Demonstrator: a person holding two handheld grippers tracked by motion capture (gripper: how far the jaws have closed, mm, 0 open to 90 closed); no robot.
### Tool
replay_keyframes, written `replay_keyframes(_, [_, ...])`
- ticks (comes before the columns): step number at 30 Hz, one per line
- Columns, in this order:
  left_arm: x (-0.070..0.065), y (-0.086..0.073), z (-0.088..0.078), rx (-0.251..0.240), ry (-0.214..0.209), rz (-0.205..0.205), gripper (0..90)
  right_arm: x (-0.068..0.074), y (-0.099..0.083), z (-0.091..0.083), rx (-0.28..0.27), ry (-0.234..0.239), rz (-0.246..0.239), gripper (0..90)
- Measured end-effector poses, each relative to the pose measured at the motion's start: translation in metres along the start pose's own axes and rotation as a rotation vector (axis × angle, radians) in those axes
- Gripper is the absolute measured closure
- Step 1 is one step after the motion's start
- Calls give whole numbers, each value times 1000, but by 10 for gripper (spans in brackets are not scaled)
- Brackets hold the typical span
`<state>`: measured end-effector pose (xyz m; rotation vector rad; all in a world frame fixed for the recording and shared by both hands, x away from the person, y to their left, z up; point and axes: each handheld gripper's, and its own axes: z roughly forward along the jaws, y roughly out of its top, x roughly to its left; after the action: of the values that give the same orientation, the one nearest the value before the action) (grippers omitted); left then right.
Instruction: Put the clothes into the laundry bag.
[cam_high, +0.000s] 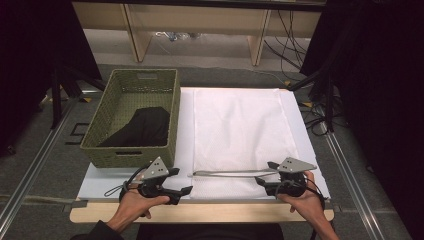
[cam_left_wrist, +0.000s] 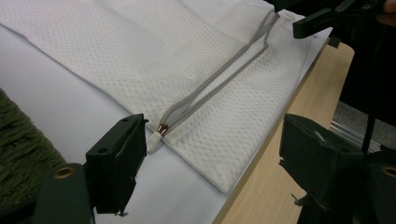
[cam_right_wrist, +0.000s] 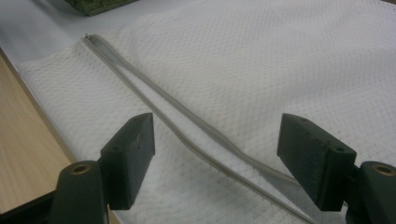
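Both wide-open, empty claws, left (cam_high: 184, 192) and right (cam_high: 261, 182), flank a soft, seemingly light mesh laundry bag (cam_high: 240, 135); grip its six-o'clock zipper (cam_high: 227, 174) edge.

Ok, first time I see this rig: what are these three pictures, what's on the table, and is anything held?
A person holds hand-held tongs, one pair per hand. The high view looks down on the table: left tongs, right tongs. The other two pictures come from cameras riding on each pair, looking along its black jaws. On the table lies a white mesh bag with a grey zipper, unzipped along its near edge; the zipper pull sits by the left tongs. Beside it stands a green woven basket with black cloth inside. Both tongs are open, holding nothing.
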<state>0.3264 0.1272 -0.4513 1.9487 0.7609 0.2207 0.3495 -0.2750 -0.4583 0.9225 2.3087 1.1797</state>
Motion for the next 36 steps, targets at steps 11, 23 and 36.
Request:
replay_keyframes(11, [-1,0,1,11,-13,7,226,-2,0,2,4,-1,-24,283])
replay_keyframes(23, [-1,0,3,24,-6,22,222,-12,-3,-1,16,-56,-15,279])
replay_keyframes(36, [-1,1,5,37,-11,28,222,-42,-17,-4,163,-230,-122,261])
